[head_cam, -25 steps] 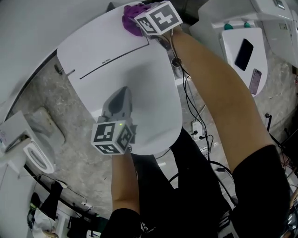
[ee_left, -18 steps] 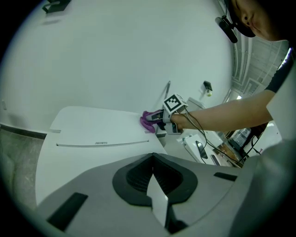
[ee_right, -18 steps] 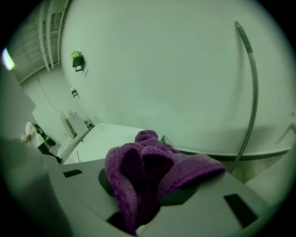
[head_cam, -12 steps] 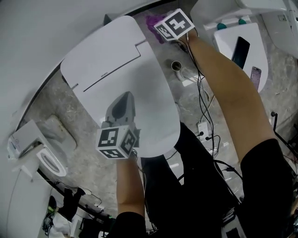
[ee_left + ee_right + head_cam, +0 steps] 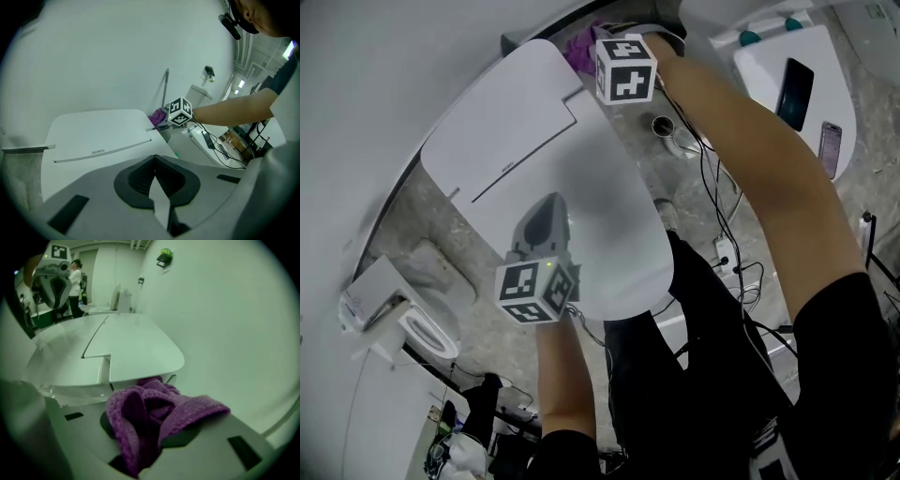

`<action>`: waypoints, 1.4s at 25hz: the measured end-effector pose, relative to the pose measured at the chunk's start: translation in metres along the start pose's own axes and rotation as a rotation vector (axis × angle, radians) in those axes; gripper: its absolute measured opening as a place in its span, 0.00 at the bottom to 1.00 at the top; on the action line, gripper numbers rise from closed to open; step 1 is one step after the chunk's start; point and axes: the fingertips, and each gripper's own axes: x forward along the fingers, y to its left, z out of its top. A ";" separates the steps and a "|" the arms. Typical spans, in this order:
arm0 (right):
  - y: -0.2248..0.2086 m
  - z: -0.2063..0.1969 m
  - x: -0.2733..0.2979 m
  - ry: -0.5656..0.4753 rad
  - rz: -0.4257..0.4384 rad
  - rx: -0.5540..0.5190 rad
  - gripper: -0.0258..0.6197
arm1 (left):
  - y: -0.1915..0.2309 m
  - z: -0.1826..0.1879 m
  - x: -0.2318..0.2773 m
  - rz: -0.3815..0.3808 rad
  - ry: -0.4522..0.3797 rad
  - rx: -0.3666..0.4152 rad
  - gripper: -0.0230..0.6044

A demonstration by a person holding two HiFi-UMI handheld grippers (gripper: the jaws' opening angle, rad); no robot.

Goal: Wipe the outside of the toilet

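Observation:
A white toilet [image 5: 534, 159] with its lid down fills the middle of the head view. My left gripper [image 5: 546, 211] hovers over the front of the lid, shut and holding nothing; in the left gripper view its jaws [image 5: 154, 164] meet above the lid [image 5: 93, 136]. My right gripper [image 5: 598, 52] is at the toilet's rear right corner, shut on a purple cloth [image 5: 579, 49]. In the right gripper view the bunched cloth [image 5: 150, 413] sits just beside the toilet's rear edge [image 5: 126, 348]. The left gripper view also shows the cloth [image 5: 158, 116].
A second toilet [image 5: 769, 56] at top right carries a dark phone [image 5: 792, 89] and a lighter phone [image 5: 830, 145]. Cables [image 5: 712, 216] and a floor pipe [image 5: 664, 125] lie to the right of the toilet. Another white fixture [image 5: 422, 333] stands at lower left. A wall runs close behind.
My right gripper with the cloth has slid off the top rear of the toilet and now sits at its rear right corner. The left gripper has stayed over the lid.

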 end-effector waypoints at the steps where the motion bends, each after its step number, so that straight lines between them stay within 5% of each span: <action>1: 0.000 0.004 0.002 0.012 0.006 -0.054 0.22 | -0.001 0.000 0.002 -0.001 0.004 0.003 0.05; 9: 0.008 -0.007 0.037 0.193 0.069 -0.343 0.22 | 0.000 0.005 0.013 -0.015 0.007 0.036 0.05; 18: 0.024 -0.017 0.046 0.101 0.125 -0.158 0.22 | -0.007 -0.002 0.009 -0.040 0.003 0.015 0.05; 27: 0.091 -0.038 0.033 0.144 0.314 -0.220 0.22 | -0.032 -0.009 0.022 -0.084 0.035 0.067 0.05; 35: 0.138 -0.048 0.016 0.132 0.361 -0.221 0.22 | -0.037 -0.030 0.033 -0.089 0.092 0.101 0.05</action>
